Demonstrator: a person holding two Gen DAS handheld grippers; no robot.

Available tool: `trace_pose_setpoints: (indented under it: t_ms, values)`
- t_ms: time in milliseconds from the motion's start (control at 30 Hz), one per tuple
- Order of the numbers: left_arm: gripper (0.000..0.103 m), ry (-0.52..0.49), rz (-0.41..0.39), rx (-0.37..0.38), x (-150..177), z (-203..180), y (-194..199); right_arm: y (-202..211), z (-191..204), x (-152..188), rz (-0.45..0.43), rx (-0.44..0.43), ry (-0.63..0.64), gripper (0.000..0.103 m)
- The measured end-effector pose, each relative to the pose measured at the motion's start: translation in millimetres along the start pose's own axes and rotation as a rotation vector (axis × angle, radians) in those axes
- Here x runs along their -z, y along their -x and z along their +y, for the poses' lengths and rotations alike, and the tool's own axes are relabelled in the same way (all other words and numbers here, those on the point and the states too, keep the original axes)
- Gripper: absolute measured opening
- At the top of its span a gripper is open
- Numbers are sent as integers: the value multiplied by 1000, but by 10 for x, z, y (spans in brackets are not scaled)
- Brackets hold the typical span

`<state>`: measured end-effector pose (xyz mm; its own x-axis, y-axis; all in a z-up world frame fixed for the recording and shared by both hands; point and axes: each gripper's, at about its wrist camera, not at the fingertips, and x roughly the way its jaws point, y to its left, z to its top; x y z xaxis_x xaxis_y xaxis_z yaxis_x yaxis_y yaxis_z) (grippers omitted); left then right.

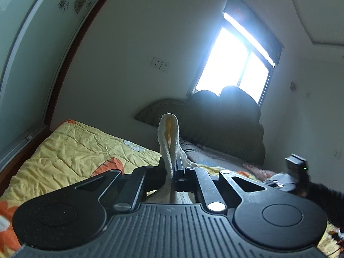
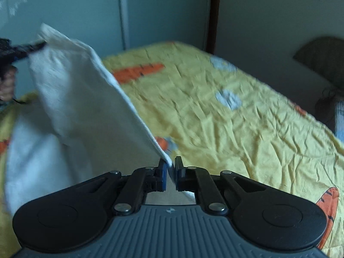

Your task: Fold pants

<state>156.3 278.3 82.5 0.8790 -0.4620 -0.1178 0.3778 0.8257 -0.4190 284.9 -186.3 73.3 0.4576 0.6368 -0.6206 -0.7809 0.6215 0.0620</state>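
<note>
White pants (image 2: 64, 90): lifted above the bed (image 2: 236, 118), stretched between both tools so the cloth hangs free for folding. Left tool (image 1: 172, 167) clamps a bunched edge; right tool (image 2: 169, 167) pinches a hem.

Yellow quilt (image 2: 225, 111) with orange carrot prints fills centre-right. Bright window (image 1: 234, 64) upper right, dark headboard (image 1: 225, 124) below it, wall sockets (image 1: 160, 64) centre.
</note>
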Motion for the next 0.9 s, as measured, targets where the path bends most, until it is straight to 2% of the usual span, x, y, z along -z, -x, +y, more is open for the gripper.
trace_pose_setpoints:
  t_ms: [100, 233, 300, 333, 367, 500, 567, 633, 733, 900]
  values:
    - [8, 87, 25, 8, 61, 64, 212, 287, 479, 284, -21, -87, -1, 7]
    - [40, 191, 85, -101, 299, 149, 518, 221, 972, 790, 33, -105, -21, 7]
    - [54, 239, 88, -140, 405, 147, 713, 141, 1013, 899, 38, -97, -61, 7]
    - [68, 250, 93, -157, 443, 122, 812, 113, 994, 935, 31, -94, -88, 7]
    - [77, 255, 103, -176, 469, 80, 910, 109, 979, 948, 19, -90, -103, 7]
    - [80, 286, 118, -253, 571, -77, 1318, 222, 928, 939, -39, -80, -154, 7]
    - [81, 359, 116, -293, 633, -152, 1476, 250, 944, 935, -59, -73, -153, 7]
    - [83, 490, 97, -297, 749, -208, 1598, 294, 945, 901, -67, -78, -156, 7]
    - [83, 642, 127, -271, 963, -305, 1573, 324, 960, 867, -67, -67, -148, 7]
    - [83, 792, 190, -348, 1237, -359, 1417, 407, 959, 812, -83, -60, -153, 7]
